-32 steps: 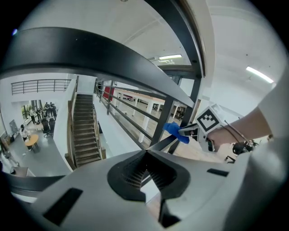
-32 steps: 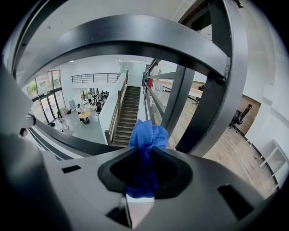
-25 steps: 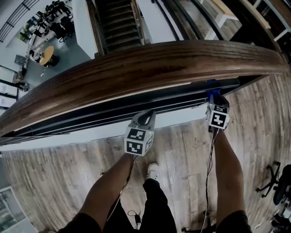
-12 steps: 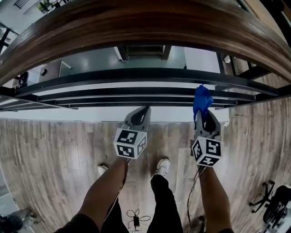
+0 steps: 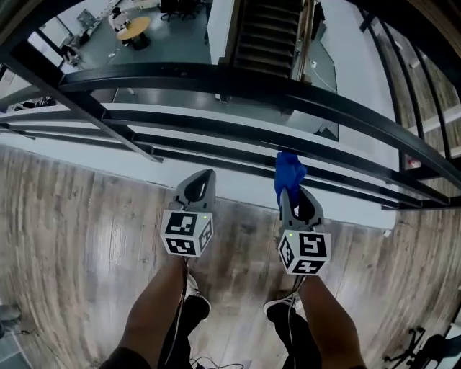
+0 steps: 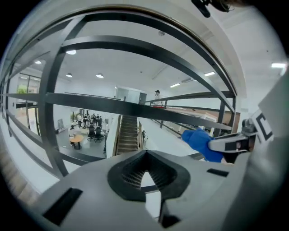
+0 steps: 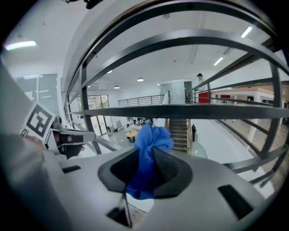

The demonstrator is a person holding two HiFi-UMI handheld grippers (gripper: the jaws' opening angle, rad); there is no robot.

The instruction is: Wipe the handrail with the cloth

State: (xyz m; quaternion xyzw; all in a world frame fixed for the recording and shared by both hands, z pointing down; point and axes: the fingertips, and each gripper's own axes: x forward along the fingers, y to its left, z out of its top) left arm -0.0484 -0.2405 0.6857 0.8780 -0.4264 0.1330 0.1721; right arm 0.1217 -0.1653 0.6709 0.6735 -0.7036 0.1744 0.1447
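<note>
Shifted since the previous frame: the brown wooden handrail (image 5: 21,9) has left the centre of the head view and shows only as a dark strip at its top left corner. Flat black metal balustrade bars (image 5: 216,122) now fill that space. The right gripper (image 5: 292,193) is clamped on the blue cloth (image 5: 288,171), a crumpled, nubby bunch rising past ribbed black pads, well below the handrail. The left gripper (image 5: 198,184) has its jaws closed tip to tip, with nothing between them. Both are held over a grey-brown plank floor (image 5: 72,216).
</note>
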